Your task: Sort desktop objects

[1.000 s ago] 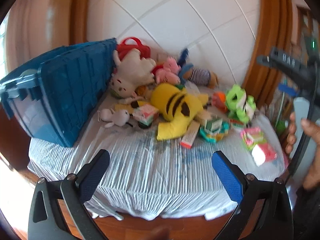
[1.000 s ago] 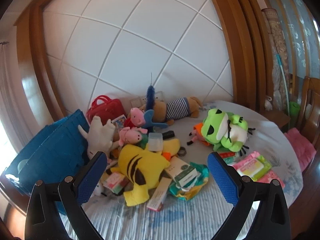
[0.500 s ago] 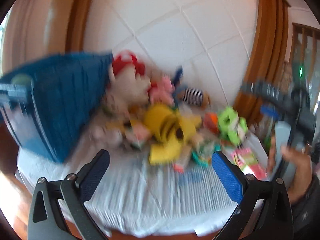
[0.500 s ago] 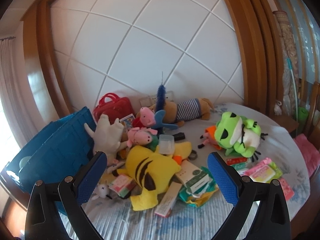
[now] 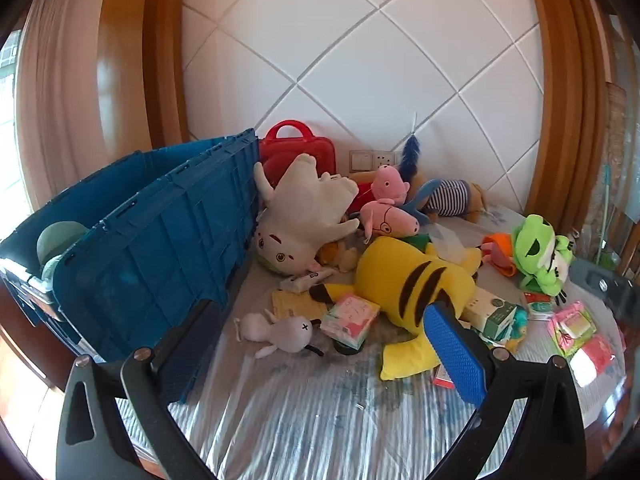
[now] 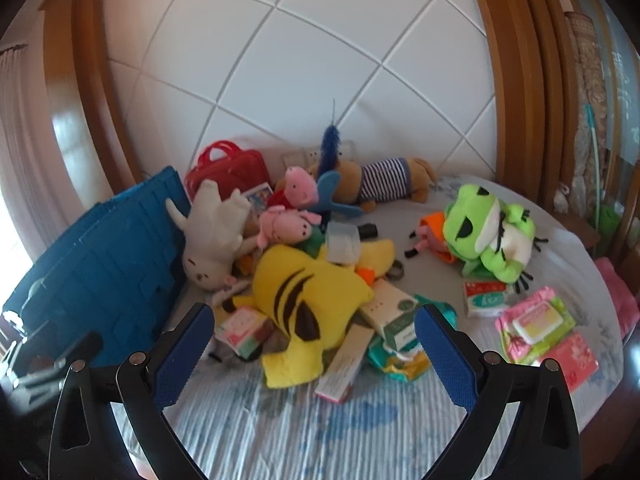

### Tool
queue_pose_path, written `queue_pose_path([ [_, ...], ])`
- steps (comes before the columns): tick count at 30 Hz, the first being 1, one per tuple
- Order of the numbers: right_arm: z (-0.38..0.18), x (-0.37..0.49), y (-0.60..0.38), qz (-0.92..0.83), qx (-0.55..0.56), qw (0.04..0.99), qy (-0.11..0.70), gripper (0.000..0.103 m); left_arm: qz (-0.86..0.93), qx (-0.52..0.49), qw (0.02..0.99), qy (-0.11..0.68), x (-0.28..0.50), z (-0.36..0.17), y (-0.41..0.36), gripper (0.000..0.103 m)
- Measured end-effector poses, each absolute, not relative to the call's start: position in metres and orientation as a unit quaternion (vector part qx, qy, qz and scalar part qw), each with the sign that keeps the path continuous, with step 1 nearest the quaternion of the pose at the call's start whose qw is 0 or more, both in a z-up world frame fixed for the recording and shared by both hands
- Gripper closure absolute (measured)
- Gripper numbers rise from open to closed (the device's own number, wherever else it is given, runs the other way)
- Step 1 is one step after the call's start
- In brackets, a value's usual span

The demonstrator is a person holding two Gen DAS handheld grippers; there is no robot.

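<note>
Bare striped tablecloth along the near edge, open to either gripper. Blocked on the left by the blue crate, white cat plush leaning against its wall. Crowded at centre: yellow striped plush sprawled over boxes. Narrow gap of cloth between it and the green frog plush. Wipes packs near the right edge.

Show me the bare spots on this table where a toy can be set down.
Free: the striped cloth strip along the near edge, in front of the yellow plush. A smaller patch lies between the striped-shirt plush and green frog. Crowded: the pile from the blue crate across to the wipes packs.
</note>
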State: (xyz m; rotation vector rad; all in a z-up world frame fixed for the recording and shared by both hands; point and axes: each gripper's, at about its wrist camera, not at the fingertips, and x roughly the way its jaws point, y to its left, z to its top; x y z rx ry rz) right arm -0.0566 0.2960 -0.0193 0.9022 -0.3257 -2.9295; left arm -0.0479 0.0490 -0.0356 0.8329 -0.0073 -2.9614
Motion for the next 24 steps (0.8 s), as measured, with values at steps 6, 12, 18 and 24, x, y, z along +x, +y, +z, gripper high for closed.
queue_pose_path([
  [6, -0.025, -0.049, 0.305, -0.947, 0.303, 0.016, -0.108, 0.001, -0.959, 0.282, 0.036, 0.0, -0.056, -0.041, 0.053, 0.0],
  [12, -0.025, -0.04, 0.314, -0.947, 0.303, 0.014, -0.105, 0.001, -0.958, 0.286, 0.037, -0.006, -0.051, -0.047, 0.066, 0.0],
  [18, -0.027, -0.034, 0.326, -0.947, 0.307, 0.014, -0.097, 0.001, -0.956, 0.289, 0.043, -0.008, -0.046, -0.052, 0.075, 0.0],
  [24, -0.023, -0.025, 0.337, -0.948, 0.302, 0.009, -0.095, 0.001, -0.955, 0.294, 0.046, -0.003, -0.043, -0.057, 0.078, 0.0],
])
